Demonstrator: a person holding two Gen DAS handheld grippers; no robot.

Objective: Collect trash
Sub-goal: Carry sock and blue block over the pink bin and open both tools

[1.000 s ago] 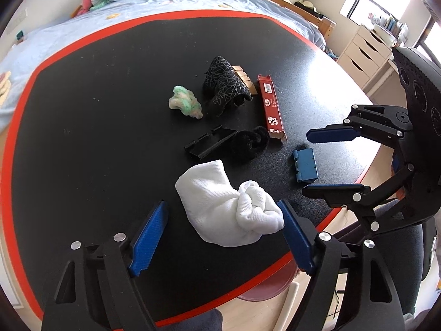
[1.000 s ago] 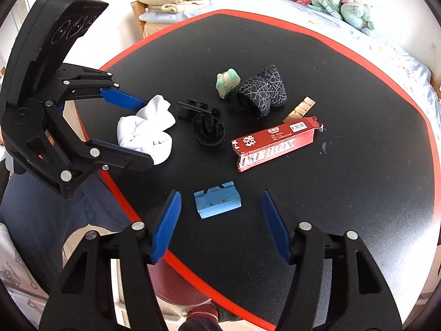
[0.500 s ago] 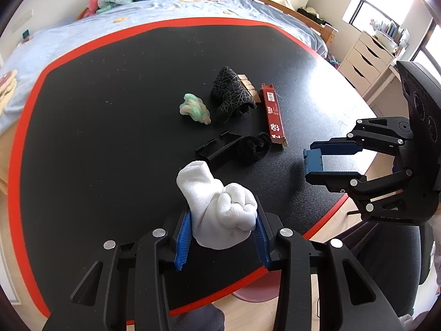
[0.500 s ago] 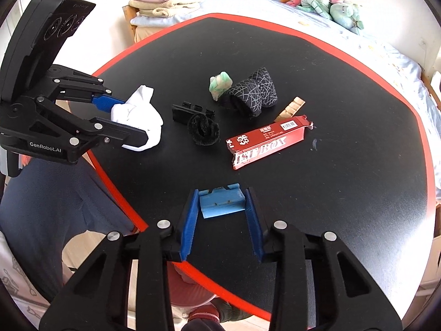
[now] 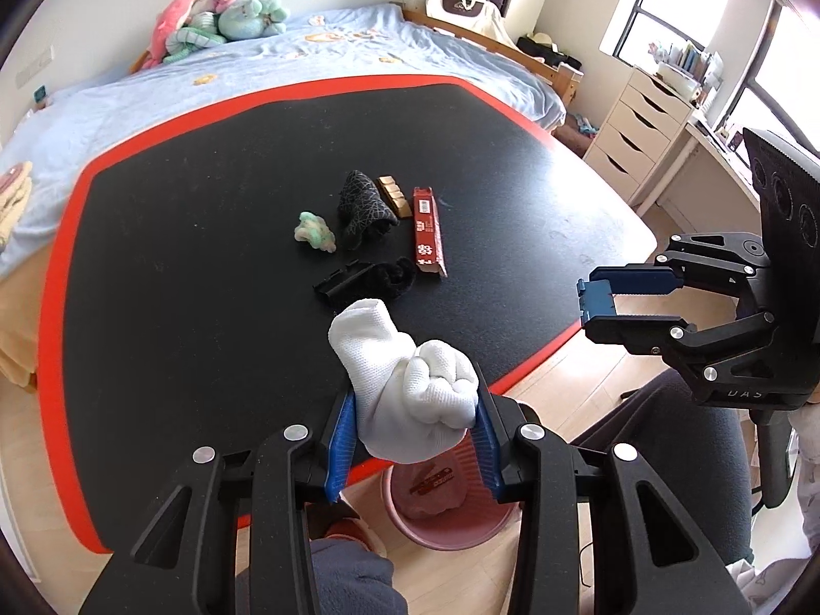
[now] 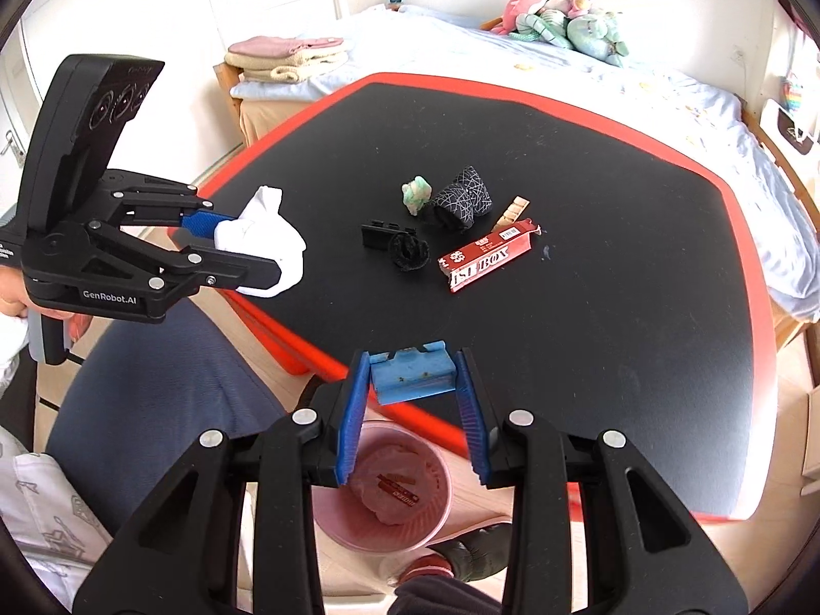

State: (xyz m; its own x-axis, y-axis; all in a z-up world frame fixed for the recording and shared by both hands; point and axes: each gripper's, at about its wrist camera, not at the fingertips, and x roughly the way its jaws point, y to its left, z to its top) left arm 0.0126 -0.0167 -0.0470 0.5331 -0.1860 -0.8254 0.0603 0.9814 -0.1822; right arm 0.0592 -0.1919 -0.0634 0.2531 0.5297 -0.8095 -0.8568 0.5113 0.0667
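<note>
Both claws are loaded: the left gripper (image 5: pixel 412 441) pinches a balled white cloth (image 5: pixel 415 389) and the right gripper (image 6: pixel 412 410) clamps a small blue block (image 6: pixel 412 374), each lifted off the table and hanging above the pink bin (image 6: pixel 384 492). Judging from this, the carry step is nearly done. Next each load needs centring over the bin's mouth before the fingers spread.

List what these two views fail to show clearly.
- Pink bin: contents partly hidden by the right hand-held gripper in the right wrist view.
- Red box: print too small in the left wrist view.
- Black clip: partly hidden behind the white cloth.
</note>
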